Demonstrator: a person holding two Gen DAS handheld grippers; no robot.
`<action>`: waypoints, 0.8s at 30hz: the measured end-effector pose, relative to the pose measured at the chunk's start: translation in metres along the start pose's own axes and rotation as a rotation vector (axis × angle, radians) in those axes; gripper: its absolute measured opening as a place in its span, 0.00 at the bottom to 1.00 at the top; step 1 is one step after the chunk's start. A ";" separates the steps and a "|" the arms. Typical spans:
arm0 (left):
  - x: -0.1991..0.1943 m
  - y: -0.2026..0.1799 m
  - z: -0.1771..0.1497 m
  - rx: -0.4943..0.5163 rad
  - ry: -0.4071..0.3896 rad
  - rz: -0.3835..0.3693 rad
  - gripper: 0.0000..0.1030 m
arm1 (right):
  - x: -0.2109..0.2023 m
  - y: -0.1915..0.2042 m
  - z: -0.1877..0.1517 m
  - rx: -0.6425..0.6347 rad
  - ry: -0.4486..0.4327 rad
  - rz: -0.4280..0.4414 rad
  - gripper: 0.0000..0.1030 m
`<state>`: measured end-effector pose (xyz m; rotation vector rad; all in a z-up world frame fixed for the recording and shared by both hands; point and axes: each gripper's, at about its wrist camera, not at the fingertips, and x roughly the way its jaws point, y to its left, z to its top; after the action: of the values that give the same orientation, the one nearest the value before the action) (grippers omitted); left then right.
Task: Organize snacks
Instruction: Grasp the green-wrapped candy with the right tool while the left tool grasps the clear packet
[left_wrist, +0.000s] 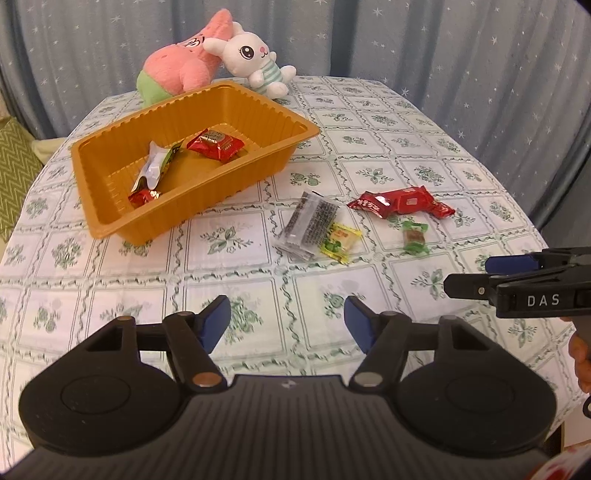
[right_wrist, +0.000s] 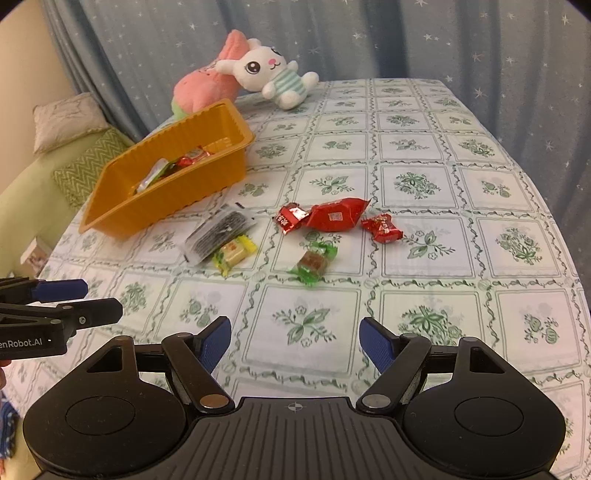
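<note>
An orange plastic tray (left_wrist: 110, 206) (right_wrist: 207, 177) sits on the table's left and holds a red snack pack (left_wrist: 216, 144), a white and green wrapper (left_wrist: 155, 166) and a small red candy (left_wrist: 144, 197). Loose on the cloth lie a clear pack of dark seeds (left_wrist: 310, 225) (right_wrist: 221, 232), a yellow candy (left_wrist: 340, 240) (right_wrist: 234, 254), a green candy (left_wrist: 415, 236) (right_wrist: 314, 264) and red packs (left_wrist: 402, 201) (right_wrist: 334, 218) (right_wrist: 382, 229). My left gripper (left_wrist: 287, 325) (right_wrist: 99, 299) is open and empty, short of the snacks. My right gripper (right_wrist: 295, 341) (left_wrist: 469, 275) is open and empty too.
A pink star plush (left_wrist: 184, 62) (right_wrist: 207, 85) and a white bunny plush (left_wrist: 255, 59) (right_wrist: 273, 74) lie at the table's far edge behind the tray. Blue starred curtains (left_wrist: 443, 44) hang behind. A green sofa with cushions (right_wrist: 70, 155) stands left of the table.
</note>
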<state>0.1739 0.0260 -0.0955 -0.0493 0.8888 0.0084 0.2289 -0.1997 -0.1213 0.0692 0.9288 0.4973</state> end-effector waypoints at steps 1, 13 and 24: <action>0.003 0.002 0.002 0.005 0.002 -0.001 0.62 | 0.003 0.001 0.002 0.003 -0.002 -0.006 0.75; 0.037 0.020 0.023 0.058 0.026 -0.028 0.59 | 0.043 0.004 0.025 0.072 -0.032 -0.076 0.61; 0.056 0.028 0.039 0.098 0.029 -0.063 0.56 | 0.071 0.010 0.031 0.079 -0.036 -0.174 0.40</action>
<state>0.2389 0.0550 -0.1155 0.0141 0.9151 -0.0949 0.2840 -0.1552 -0.1530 0.0682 0.9101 0.2972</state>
